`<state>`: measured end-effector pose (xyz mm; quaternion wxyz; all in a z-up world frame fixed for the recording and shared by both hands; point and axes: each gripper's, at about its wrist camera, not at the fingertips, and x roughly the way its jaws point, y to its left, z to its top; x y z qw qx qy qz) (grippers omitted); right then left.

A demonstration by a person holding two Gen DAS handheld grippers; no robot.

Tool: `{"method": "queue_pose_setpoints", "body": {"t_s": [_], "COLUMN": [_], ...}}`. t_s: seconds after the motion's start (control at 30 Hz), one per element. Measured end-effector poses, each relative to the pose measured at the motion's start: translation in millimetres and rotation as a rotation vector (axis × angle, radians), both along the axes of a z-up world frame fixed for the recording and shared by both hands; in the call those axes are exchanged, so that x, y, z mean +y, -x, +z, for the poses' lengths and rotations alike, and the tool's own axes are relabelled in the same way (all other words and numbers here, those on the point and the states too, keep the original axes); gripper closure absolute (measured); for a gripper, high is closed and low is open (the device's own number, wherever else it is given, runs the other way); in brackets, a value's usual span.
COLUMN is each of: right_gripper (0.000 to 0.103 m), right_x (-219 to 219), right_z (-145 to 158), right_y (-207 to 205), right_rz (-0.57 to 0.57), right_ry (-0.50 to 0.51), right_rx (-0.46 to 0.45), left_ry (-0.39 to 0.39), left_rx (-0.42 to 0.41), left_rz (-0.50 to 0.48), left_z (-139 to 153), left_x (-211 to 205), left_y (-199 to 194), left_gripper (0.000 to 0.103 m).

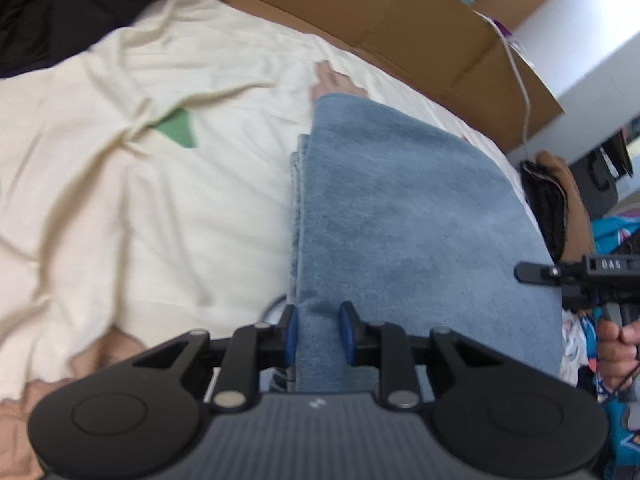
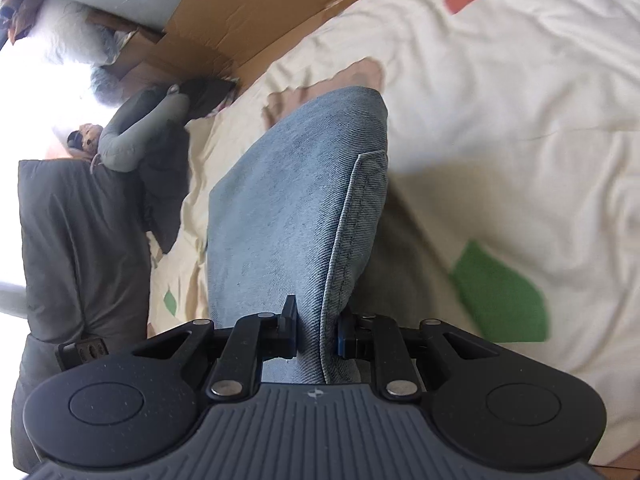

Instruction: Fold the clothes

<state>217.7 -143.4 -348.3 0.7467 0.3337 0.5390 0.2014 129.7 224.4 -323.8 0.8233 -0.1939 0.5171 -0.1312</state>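
A pair of light blue jeans (image 1: pixel 420 216) lies folded lengthwise on a cream bedsheet (image 1: pixel 180 200) with green and pink patches. My left gripper (image 1: pixel 319 330) is shut on the near edge of the denim, blue pads pressing a fold of it. In the right wrist view the same jeans (image 2: pixel 288 208) rise lifted off the sheet, a stitched hem running down their right side. My right gripper (image 2: pixel 316 332) is shut on that hemmed edge. The right gripper (image 1: pixel 528 272) also shows at the right of the left wrist view, a hand (image 1: pixel 616 344) holding it.
A brown cardboard panel (image 1: pixel 400 24) runs along the bed's far side, with a white cable (image 1: pixel 520 80) draped over it. Dark clothing (image 1: pixel 52 12) lies at the top left. A dark grey garment (image 2: pixel 80 248) and a grey sleeve (image 2: pixel 136 140) lie left of the jeans.
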Motion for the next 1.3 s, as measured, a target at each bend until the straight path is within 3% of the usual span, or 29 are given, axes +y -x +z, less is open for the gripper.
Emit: {"method": "queue_pose_setpoints", "body": {"t_s": [0.4, 0.7, 0.87, 1.03, 1.2, 1.3], "right_gripper": [0.086, 0.078, 0.075, 0.069, 0.064, 0.063], "right_x": [-72.9, -98.7, -93.3, -91.9, -89.9, -89.4], "right_z": [-6.9, -52.4, -56.3, -54.3, -54.3, -55.0], "right_y": [15.7, 19.5, 15.6, 16.8, 16.8, 16.3], "right_rz": [-0.089, -0.140, -0.121, -0.124, -0.129, -0.135], "right_ry": [0.033, -0.001, 0.030, 0.061, 0.082, 0.078], "right_rx": [0.034, 0.119, 0.131, 0.139, 0.145, 0.155], "left_ry": [0.042, 0.088, 0.142, 0.235, 0.282, 0.299], "left_rx": [0.013, -0.002, -0.038, -0.009, 0.021, 0.067], "left_rz": [-0.079, -0.127, -0.107, -0.063, -0.081, -0.101], "left_z": [-6.6, 0.0, 2.1, -14.0, -31.8, -41.0], "left_x": [-62.6, -66.3, -58.7, -45.3, -45.8, -48.7], "left_y": [-18.7, -35.7, -39.4, -49.4, -62.1, -73.2], "left_gripper": [0.079, 0.076, 0.053, 0.053, 0.052, 0.044]}}
